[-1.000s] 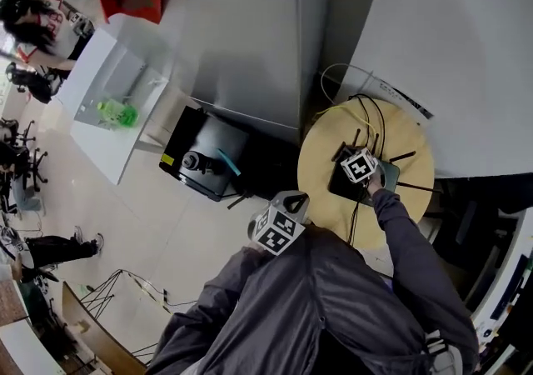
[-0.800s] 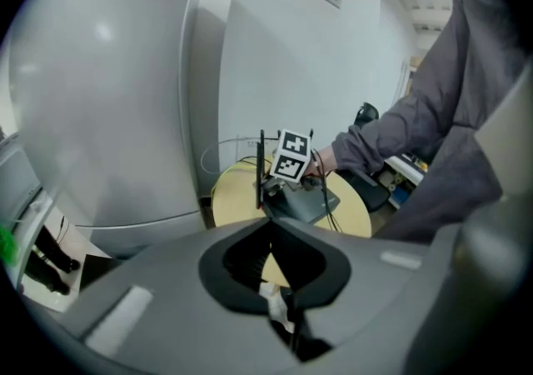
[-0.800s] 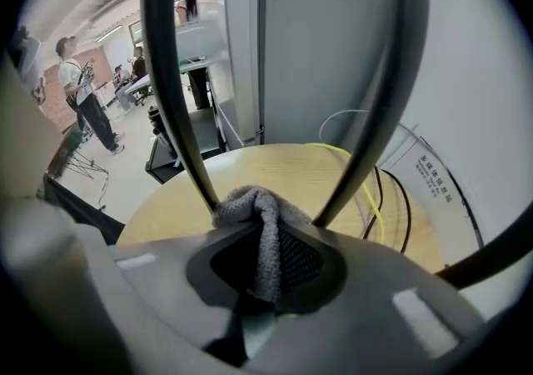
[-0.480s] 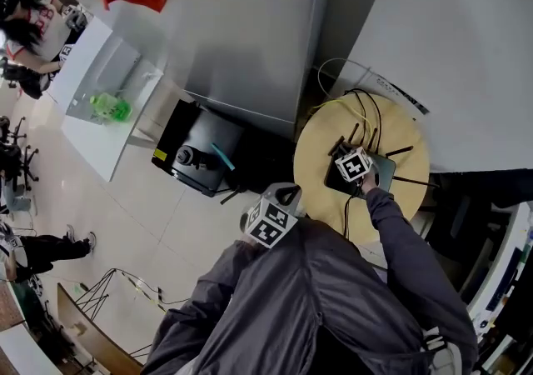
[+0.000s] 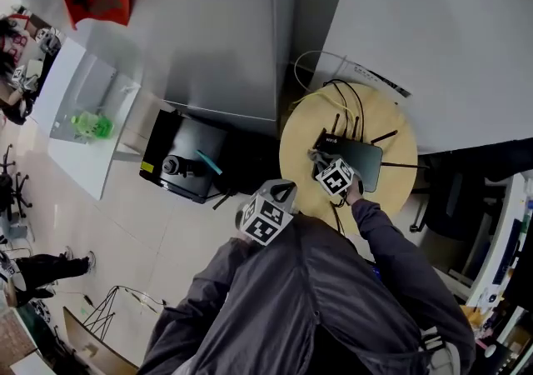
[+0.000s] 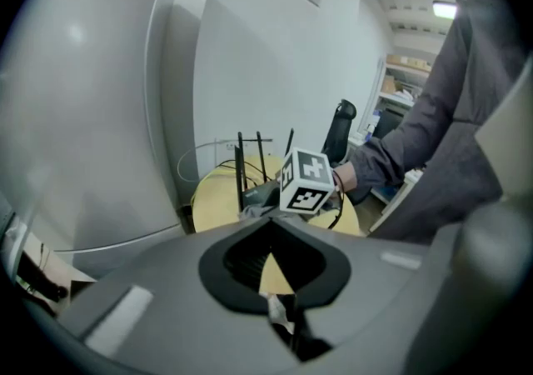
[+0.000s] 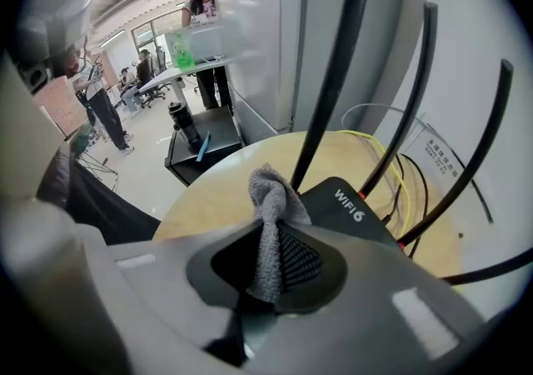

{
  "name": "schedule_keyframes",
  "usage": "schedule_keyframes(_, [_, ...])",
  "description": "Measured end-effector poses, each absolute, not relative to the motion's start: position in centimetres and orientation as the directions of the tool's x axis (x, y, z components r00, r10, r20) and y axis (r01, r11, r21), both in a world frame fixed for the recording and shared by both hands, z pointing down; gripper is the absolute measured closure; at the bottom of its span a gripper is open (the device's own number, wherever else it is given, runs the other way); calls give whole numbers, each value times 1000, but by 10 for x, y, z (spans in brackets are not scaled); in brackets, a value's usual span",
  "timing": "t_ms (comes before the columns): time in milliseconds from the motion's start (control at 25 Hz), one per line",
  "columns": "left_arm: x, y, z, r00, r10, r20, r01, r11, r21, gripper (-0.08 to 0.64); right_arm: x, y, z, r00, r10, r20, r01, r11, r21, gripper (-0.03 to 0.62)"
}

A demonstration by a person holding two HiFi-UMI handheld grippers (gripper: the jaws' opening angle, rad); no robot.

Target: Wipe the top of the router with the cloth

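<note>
A black router (image 5: pixel 360 158) with several upright antennas lies on a round wooden table (image 5: pixel 301 136). In the right gripper view its lid (image 7: pixel 348 202) reads WIFI 6 and the antennas (image 7: pixel 333 73) rise just ahead of the jaws. My right gripper (image 5: pixel 325 167) is at the router's left near corner, shut on a grey cloth (image 7: pixel 269 223) that bunches out past the jaws onto the lid's edge. My left gripper (image 5: pixel 268 217) hangs off the table beside my body, shut with nothing in it (image 6: pixel 271 286).
Yellow and black cables (image 5: pixel 340 98) loop over the table's far side. A tall grey cabinet (image 5: pixel 225 32) stands to the left, with a black box (image 5: pixel 179 167) on the floor below. A dark office chair (image 5: pixel 454 207) is at the right. A white desk (image 5: pixel 79 127) and people are far left.
My right gripper has slid with the cloth from the middle of the router toward its left near corner, uncovering the lid's right part. The left gripper has barely moved.
</note>
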State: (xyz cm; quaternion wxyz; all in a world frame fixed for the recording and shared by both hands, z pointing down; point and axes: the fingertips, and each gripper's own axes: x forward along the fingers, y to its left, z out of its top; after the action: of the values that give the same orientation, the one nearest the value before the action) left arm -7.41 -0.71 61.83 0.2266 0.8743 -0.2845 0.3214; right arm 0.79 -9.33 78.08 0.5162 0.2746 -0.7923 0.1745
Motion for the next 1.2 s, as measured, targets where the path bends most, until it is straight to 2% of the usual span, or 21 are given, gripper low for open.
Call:
schedule_keyframes(560, [-72,-5,618,632,-361,686,-646,-734,210,560,-5,-45,775,-383,-189,904,-563,824,-66,557])
schedule_keyframes(720, [-73,-5,617,625,-370,687,-656,-727,205,560,9,-71,771,-410,-212,887,-609,788,-93,557])
schedule_keyframes(1040, [-73,-8,616,606,-390,693,-679,-708,196,560,70,-161,772,-287,-318,904,-727,687,10,555])
schedule_keyframes(1200, [-76,-8,617,596,-399,697,-693,-694,195,560,80,-167,784,-253,-298,920,-731,682,20,555])
